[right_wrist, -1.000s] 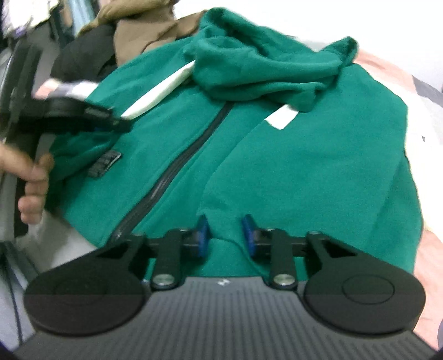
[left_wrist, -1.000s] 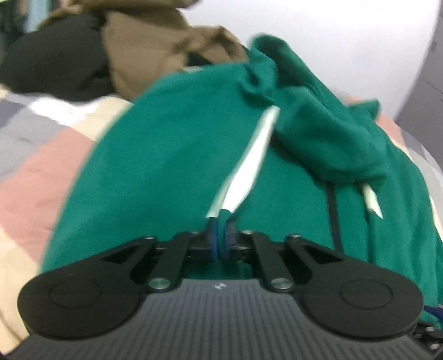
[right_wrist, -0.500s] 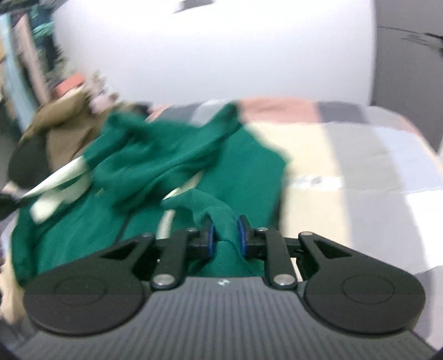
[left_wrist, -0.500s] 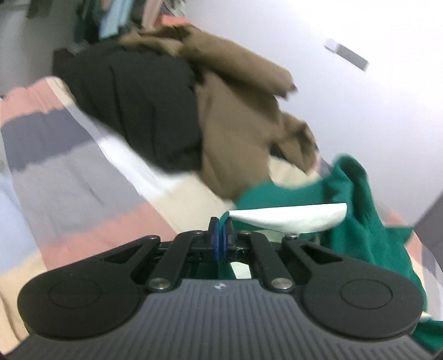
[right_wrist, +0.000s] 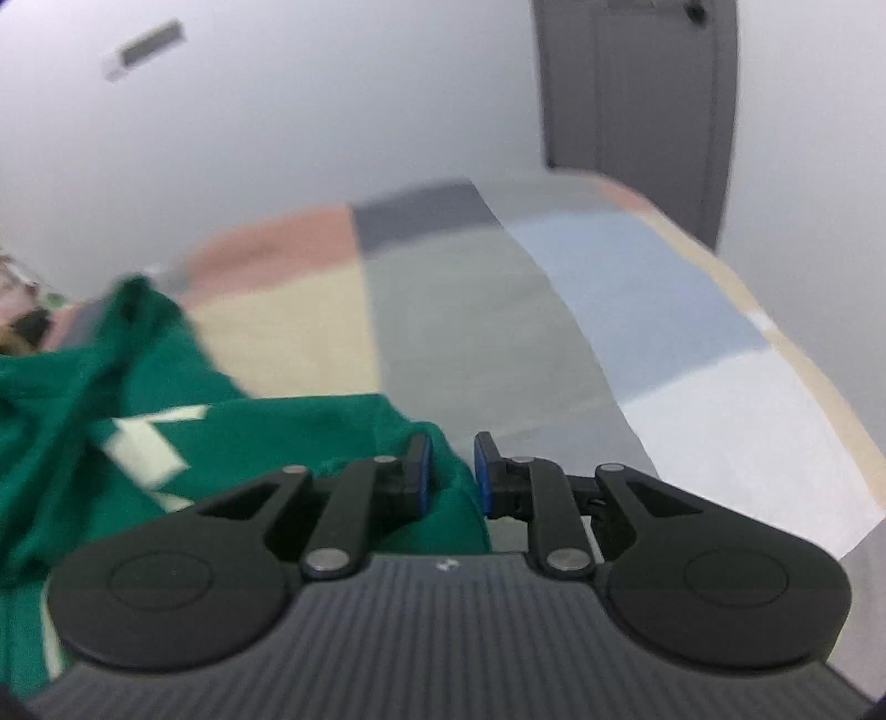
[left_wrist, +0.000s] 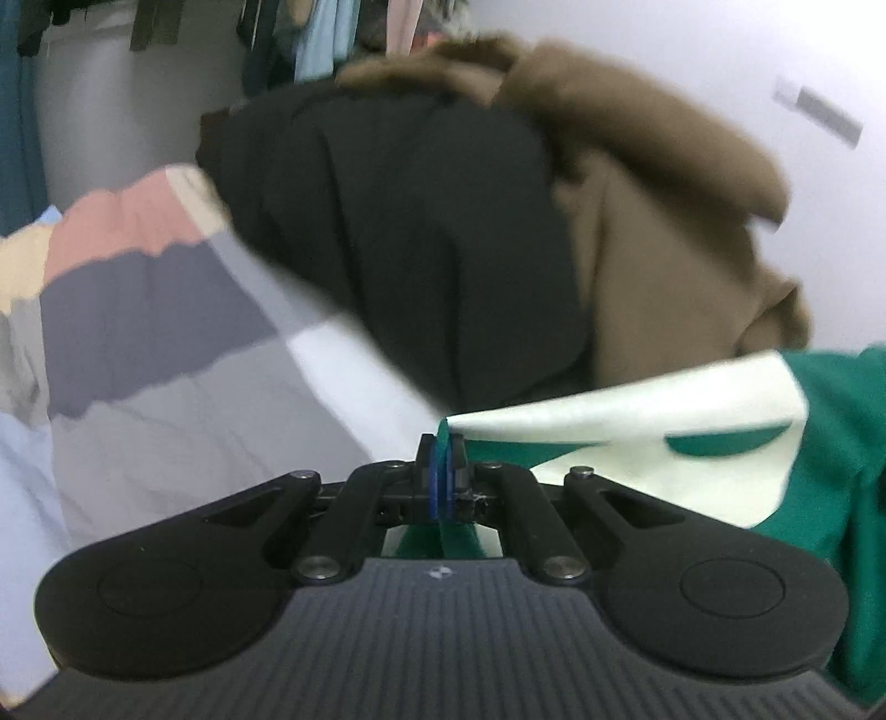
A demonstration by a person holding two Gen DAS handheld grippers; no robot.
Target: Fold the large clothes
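Note:
A green fleece jacket (left_wrist: 830, 443) with a cream stripe (left_wrist: 637, 410) trails off to the right in the left wrist view. My left gripper (left_wrist: 443, 476) is shut on a thin edge of it, where green and cream meet. In the right wrist view the jacket (right_wrist: 249, 437) lies bunched at the left, showing cream patches. My right gripper (right_wrist: 451, 471) is shut on a thick fold of the green fabric, which fills the gap between its blue pads. Most of the jacket's body is out of sight in both views.
A patchwork bedspread (right_wrist: 470, 332) of pink, cream, grey and blue lies under everything. A black garment (left_wrist: 415, 249) and a brown garment (left_wrist: 664, 221) are heaped ahead of the left gripper. Clothes hang on a rail (left_wrist: 321, 33) behind. A grey door (right_wrist: 637, 83) stands beyond the bed's far corner.
Both grippers swung apart while holding the jacket. The left view turned from the jacket to the black and brown heap. The right view turned to open bedspread and the door.

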